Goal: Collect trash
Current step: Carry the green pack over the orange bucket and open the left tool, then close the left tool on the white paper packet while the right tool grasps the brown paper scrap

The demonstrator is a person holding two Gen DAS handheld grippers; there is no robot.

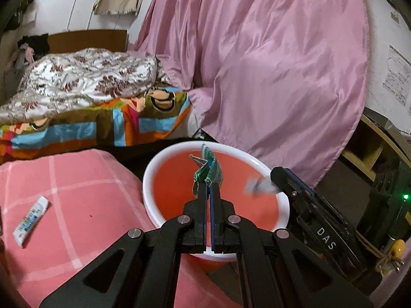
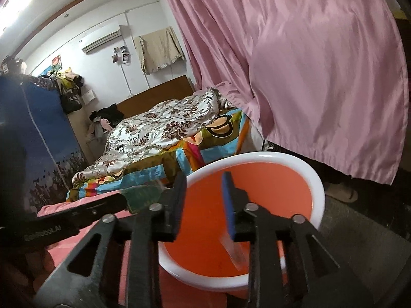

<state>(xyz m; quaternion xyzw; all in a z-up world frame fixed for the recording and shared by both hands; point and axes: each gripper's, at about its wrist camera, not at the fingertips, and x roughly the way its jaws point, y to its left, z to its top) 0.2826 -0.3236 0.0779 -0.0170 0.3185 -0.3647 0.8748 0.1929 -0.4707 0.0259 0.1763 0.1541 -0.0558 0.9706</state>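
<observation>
1. The pink curtain (image 1: pixel 269 59) fills the upper right of both views and hangs down behind the bin.
2. A bed with a flowered quilt (image 1: pixel 77 77) lies at middle left in the left wrist view; a pink checked cover (image 1: pixel 72 192) spreads across the lower left.
3. The bin (image 1: pixel 151 177), red inside with a white rim, sits at lower centre of both views, mouth open upward, right under both tools.
4. The left gripper (image 1: pixel 208 179) has its jaws pressed together, pinching a green wrapper (image 1: pixel 209 170). The wrapper sticks up and forward from the tips, its long side roughly in line with the fingers, and it hangs over the bin's opening.
5. The right gripper (image 2: pixel 205 179) stands partly spread with nothing pressed between the pads. A pale, blurred scrap (image 2: pixel 235 251) shows just below its right pad against the red inside of the bin; it looks loose and falling, though the blur keeps me from being sure. In the left wrist view the same blurred scrap (image 1: pixel 257 186) sits at that gripper's tip over the right rim.
6. A small tube (image 1: pixel 30 222) lies on the pink cover at lower left, well apart from the bin, long side slanting up to the right. It lies on the left gripper's side, so that hand looks nearer for it, once the wrapper is let go straight down.
</observation>
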